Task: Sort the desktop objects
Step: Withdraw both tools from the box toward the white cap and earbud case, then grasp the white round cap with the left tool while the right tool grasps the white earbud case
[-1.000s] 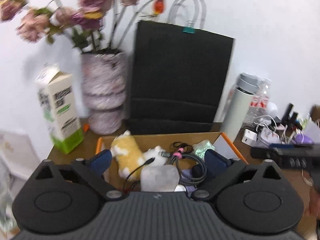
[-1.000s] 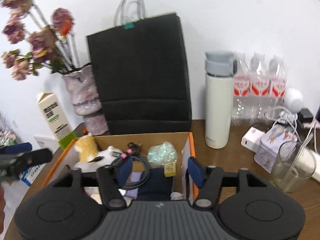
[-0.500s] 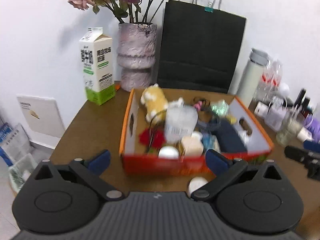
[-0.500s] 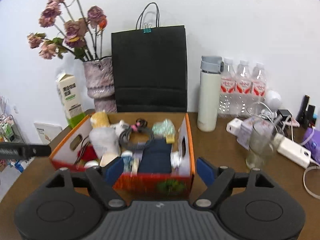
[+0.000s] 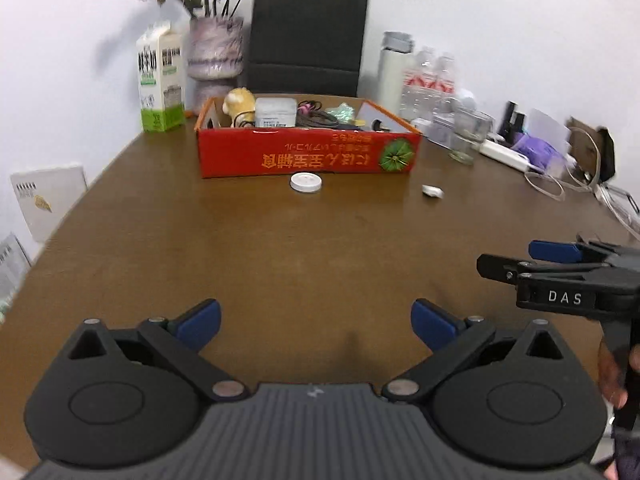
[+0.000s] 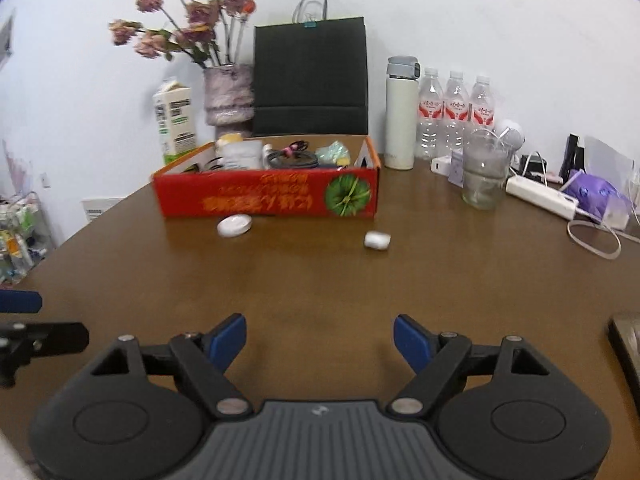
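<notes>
Pulled back from above the red box (image 5: 308, 148) to low over the near table (image 5: 280, 248); box now well ahead, formerly right under both cameras.

- Left gripper (image 5: 316, 322): blue pads spread wide, nothing between them.
- Right gripper (image 6: 319, 340): likewise wide apart, empty.
- Box: already filled with a plush toy (image 5: 239, 101), a coiled cable (image 6: 294, 158), a white tub (image 5: 276, 112) and other small items.
- Loose on table: round white disc (image 6: 234, 225) just beside the box front; small white capsule-shaped case (image 6: 377, 239) near the front right corner.
- Step judged in hand: fetch one of these two strays.
- Handling advice: approach low and level; straddle the disc across its width, as flat and likely to slide; close gently; lift clear of the box wall before release.
- Risk: nudging the disc under the box edge.
</notes>
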`<state>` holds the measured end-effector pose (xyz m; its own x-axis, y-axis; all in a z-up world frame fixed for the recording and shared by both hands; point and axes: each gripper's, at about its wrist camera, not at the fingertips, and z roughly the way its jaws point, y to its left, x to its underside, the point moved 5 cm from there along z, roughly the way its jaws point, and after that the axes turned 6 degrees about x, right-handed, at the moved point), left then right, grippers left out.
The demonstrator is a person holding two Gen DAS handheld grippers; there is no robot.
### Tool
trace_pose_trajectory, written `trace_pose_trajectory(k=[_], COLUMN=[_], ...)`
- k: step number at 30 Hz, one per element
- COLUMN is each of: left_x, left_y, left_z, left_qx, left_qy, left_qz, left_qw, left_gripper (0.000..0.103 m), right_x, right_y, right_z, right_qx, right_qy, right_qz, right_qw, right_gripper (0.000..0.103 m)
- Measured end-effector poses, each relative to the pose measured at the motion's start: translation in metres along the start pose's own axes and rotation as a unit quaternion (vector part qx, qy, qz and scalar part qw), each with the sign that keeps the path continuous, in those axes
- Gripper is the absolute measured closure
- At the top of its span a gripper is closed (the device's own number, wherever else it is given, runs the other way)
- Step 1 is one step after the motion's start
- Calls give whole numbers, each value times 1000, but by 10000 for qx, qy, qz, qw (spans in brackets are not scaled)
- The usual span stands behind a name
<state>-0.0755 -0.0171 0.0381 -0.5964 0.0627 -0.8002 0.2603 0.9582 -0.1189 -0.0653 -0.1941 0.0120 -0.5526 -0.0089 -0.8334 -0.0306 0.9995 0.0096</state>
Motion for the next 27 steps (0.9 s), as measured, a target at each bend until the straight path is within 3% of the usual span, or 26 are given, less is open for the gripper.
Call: trace_pose_trajectory(k=[6, 9, 18, 27], left_x=[20, 21, 34, 24], left_y=[-10, -17, -11, -2], left_z=[-62, -67, -29, 18], left_qx=[-361, -421, -456, -440], left_qy=[-579, -734, -222, 13], left_qz=[262, 375, 107, -143], left_qw=[9973, 9957, 9987, 9989], left_gripper=[0, 0, 0, 0], right_x=[27, 30, 35, 30], right_y=[1, -2, -3, -19], right_z=[-53, -65, -43, -3], right_qx=[2, 121, 192, 335], right_qy=[-162, -181, -23, 189], right_qz=[-181, -228, -194, 33], right_qw=[9997, 9995, 9996, 9993], right_gripper=[21, 20, 20, 20])
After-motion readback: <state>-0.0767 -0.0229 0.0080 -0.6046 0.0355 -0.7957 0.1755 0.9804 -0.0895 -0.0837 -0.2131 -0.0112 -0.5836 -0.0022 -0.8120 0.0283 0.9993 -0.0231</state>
